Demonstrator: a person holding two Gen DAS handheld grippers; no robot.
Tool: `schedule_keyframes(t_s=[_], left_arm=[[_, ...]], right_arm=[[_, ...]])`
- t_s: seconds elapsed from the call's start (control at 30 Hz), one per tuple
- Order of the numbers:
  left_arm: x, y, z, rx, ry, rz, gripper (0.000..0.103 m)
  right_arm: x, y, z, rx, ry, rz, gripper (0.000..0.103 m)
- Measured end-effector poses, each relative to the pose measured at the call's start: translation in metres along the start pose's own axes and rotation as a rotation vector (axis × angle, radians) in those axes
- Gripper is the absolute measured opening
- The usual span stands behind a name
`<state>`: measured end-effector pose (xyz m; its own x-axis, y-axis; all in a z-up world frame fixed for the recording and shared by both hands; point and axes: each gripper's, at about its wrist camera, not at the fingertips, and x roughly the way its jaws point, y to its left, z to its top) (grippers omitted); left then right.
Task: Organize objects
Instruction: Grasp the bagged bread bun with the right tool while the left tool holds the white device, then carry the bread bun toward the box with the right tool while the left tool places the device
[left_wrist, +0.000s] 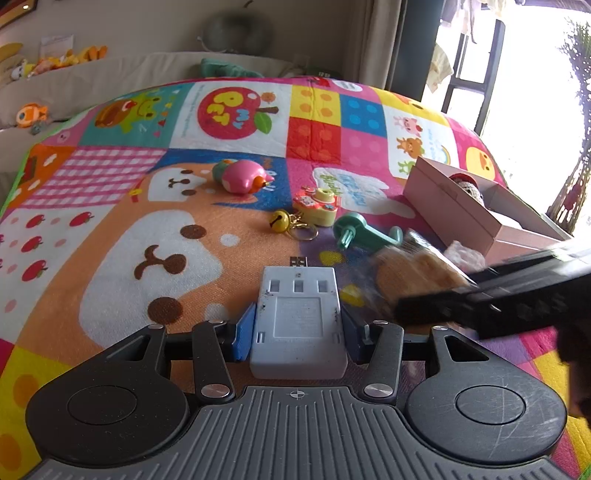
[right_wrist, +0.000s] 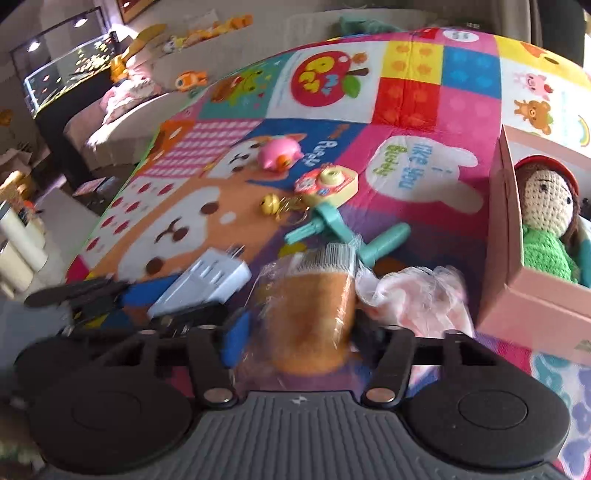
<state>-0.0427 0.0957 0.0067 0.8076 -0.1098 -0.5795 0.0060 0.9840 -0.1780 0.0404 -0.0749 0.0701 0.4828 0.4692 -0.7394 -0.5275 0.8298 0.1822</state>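
Pink box (right_wrist: 517, 306) holds one crocheted doll (right_wrist: 546, 218).

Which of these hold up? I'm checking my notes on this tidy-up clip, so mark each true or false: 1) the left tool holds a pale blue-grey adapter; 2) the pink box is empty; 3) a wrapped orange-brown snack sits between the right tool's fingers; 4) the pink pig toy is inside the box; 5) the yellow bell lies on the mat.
1) True: the left tool grips the pale blue-grey adapter.
2) False: the pink box holds a crocheted doll.
3) True: the wrapped snack is between the fingers of the right tool.
4) False: the pink pig toy lies on the mat.
5) True: the yellow bell lies on the mat beside a key ring.
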Motion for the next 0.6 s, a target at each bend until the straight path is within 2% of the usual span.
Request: schedule_keyframes(t_s=[0.1,0.27,0.37,0.47,0.6], left_arm=[[0.0,0.001,0.0,-0.005,0.0,-0.004,0.053],[0.0,0.001,0.0,-0.003,0.001,-0.003,0.053],[0.0,-0.001,0.0,0.01,0.006,0.006,0.053],[0.001,-0.006,0.0,0.035,0.012,0.024,0.053],[-0.004,-0.022,-0.004,0.101,0.038,0.04,0.053]], right_arm=[[-0.02,-0.004,-0.014,0.007,0.013,-0.005,0.048],[-0.055,-0.017,-0.045,0.053,0.047,-0.028,0.047],[-0.078,-0.034,-0.066,0.125,0.037,-0.082,0.047],[-0.098,-0.053,-0.084,0.196,0.014,-0.15,0.047],[-0.11,-0.048,-0.1,0.172,0.008,-0.146,0.051]])
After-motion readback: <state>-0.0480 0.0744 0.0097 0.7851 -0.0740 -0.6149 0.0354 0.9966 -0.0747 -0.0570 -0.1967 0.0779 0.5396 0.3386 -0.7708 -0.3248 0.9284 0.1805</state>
